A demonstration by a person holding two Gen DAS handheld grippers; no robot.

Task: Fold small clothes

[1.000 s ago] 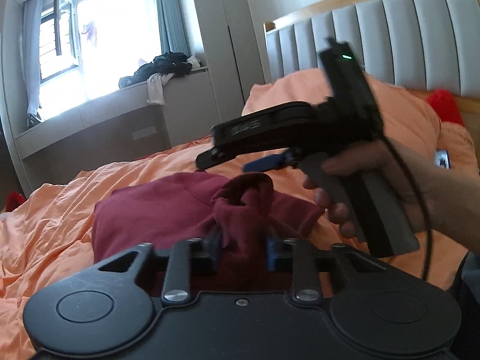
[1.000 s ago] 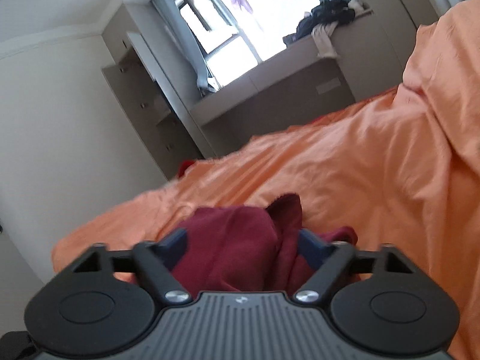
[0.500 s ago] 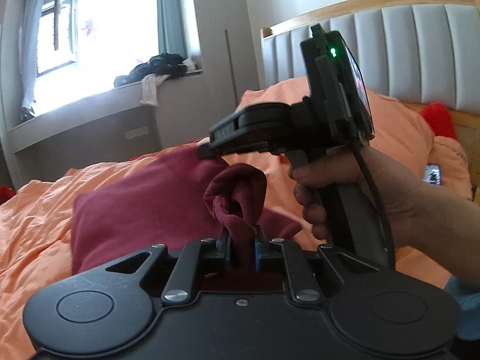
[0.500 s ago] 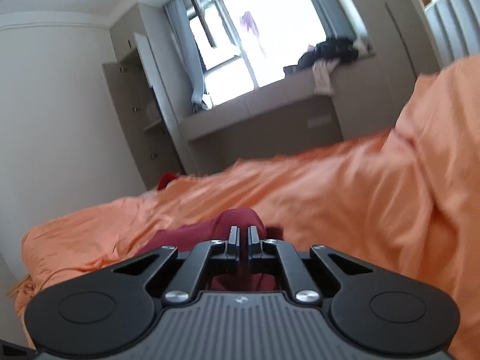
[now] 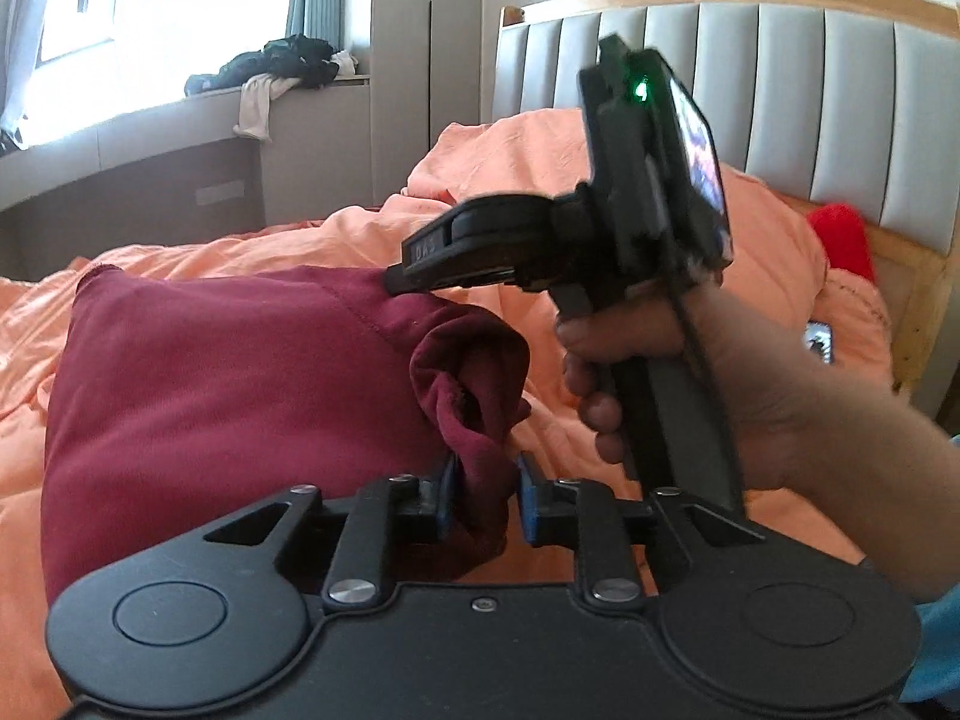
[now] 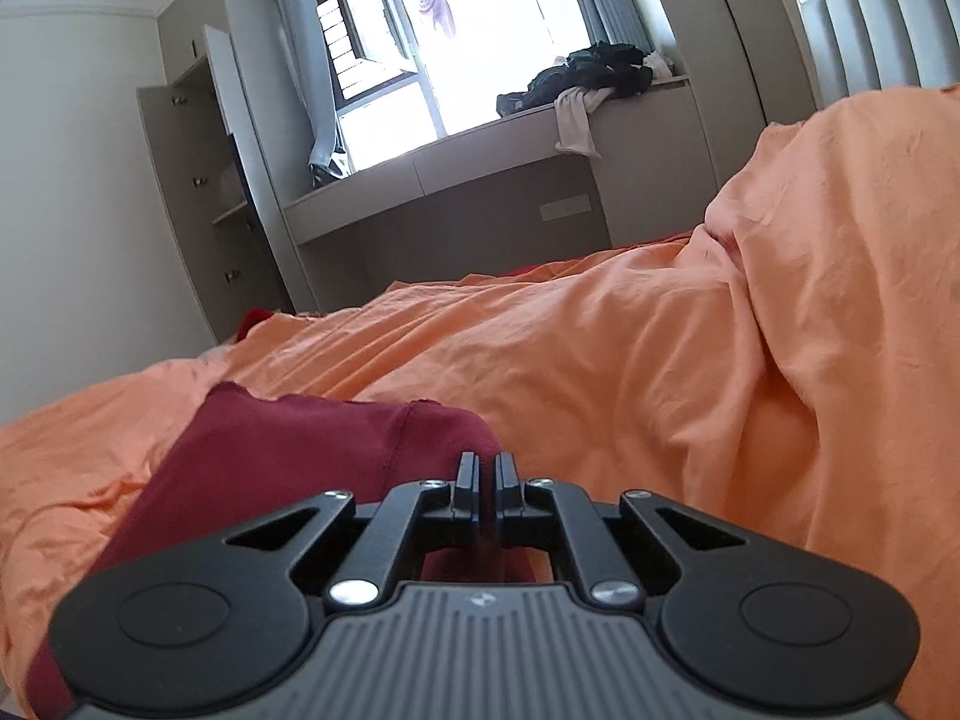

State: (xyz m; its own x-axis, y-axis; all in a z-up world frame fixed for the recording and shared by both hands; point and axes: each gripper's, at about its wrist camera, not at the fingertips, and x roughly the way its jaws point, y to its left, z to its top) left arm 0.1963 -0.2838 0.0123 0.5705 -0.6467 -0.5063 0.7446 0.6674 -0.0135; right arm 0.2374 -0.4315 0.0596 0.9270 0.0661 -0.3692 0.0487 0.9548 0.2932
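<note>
The dark red garment [image 5: 228,396] lies on the bed's orange sheet [image 6: 600,372], partly lifted. The left gripper [image 5: 485,495] has a bunched wad of it between its 2 blue pads, jaws having just eased wider, cloth touching both. The right gripper [image 5: 396,285] (held in a hand [image 5: 654,378]) pinches the garment's far edge, jaws closed tight on the fabric.
</note>
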